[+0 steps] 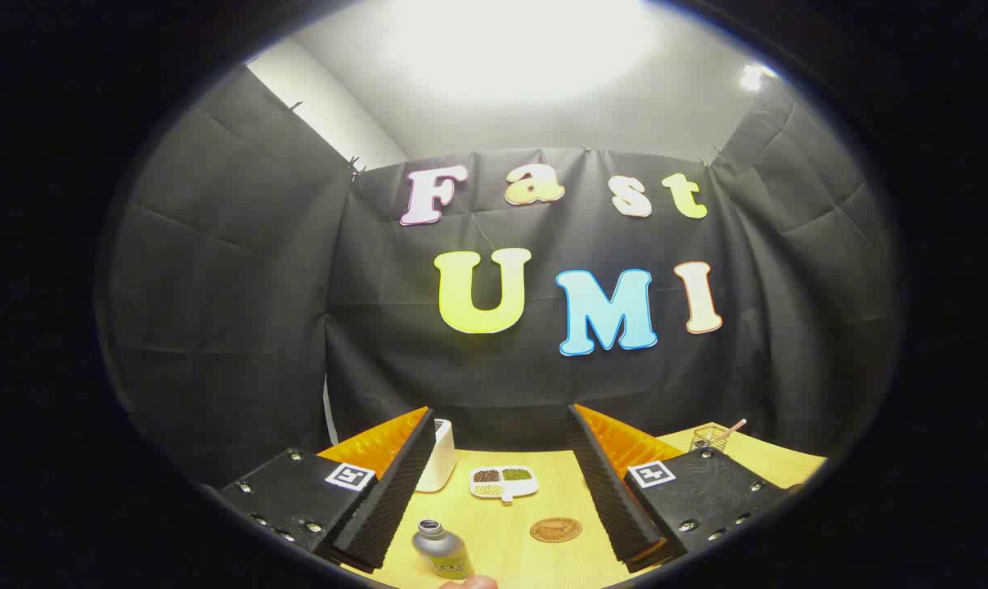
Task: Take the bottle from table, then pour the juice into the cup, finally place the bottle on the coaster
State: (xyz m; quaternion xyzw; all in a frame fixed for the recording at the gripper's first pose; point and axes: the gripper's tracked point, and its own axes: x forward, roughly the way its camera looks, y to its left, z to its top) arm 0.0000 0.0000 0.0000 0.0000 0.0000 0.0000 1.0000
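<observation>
Bottle (441,550) between parted fingers (383,499), wooden table (535,556).

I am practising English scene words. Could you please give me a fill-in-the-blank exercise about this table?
1. The tongs are ___, holding nothing.
2. The bottle stands between the fingers, its cap ___.
3. The round coaster lies on the ___.
4. The divided dish has ___ compartments.

Missing words: open; off; table; three

claw (502,491), fingers spread wide, empty
</observation>
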